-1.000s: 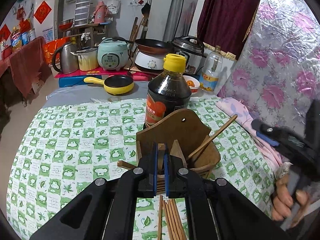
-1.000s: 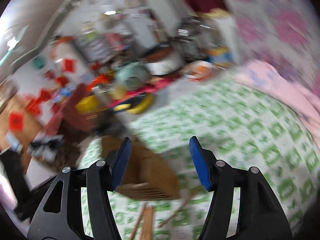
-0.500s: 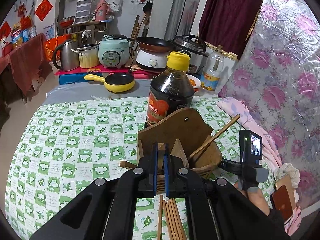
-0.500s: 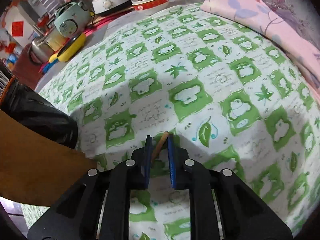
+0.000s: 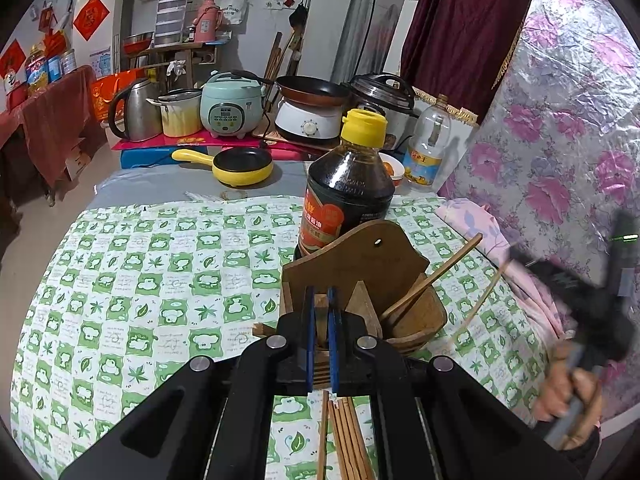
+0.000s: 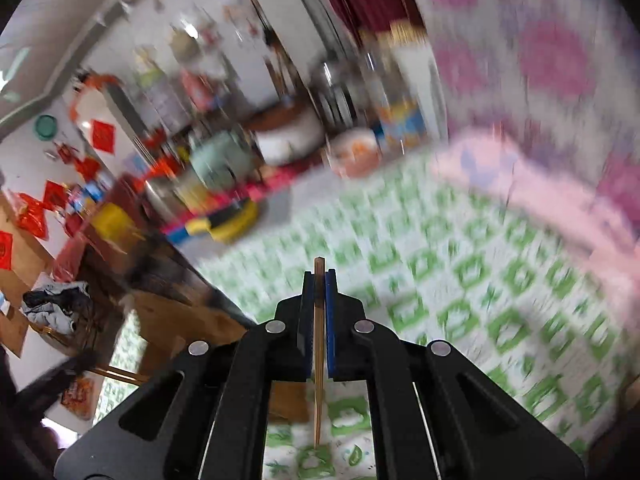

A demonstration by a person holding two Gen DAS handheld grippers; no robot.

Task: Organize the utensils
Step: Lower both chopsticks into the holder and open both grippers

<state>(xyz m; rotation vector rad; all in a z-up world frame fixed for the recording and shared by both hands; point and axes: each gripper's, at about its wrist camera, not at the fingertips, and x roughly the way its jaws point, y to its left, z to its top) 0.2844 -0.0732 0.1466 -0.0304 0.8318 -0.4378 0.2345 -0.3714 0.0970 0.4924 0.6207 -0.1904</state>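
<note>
My left gripper point(image 5: 319, 312) is shut on the front wall of a brown wooden utensil holder point(image 5: 360, 272) that stands on the green-and-white tablecloth point(image 5: 160, 280). One chopstick point(image 5: 432, 276) leans out of the holder to the right. Several loose chopsticks point(image 5: 344, 436) lie on the cloth below my left gripper. My right gripper point(image 6: 319, 292) is shut on a single wooden chopstick point(image 6: 318, 360), held above the cloth. In the left wrist view it appears blurred at the right point(image 5: 580, 304) with that chopstick point(image 5: 480, 300) hanging down.
A dark soy sauce bottle point(image 5: 348, 184) with a yellow cap stands right behind the holder. A yellow pan point(image 5: 236, 164), rice cooker point(image 5: 230, 106), kettle point(image 5: 132, 110) and pots line the far edge. A pink cloth point(image 5: 480, 224) lies along the right side.
My right gripper has lifted the chopstick off the cloth and swung up and to the right, with motion blur. My left gripper has kept its hold on the holder.
</note>
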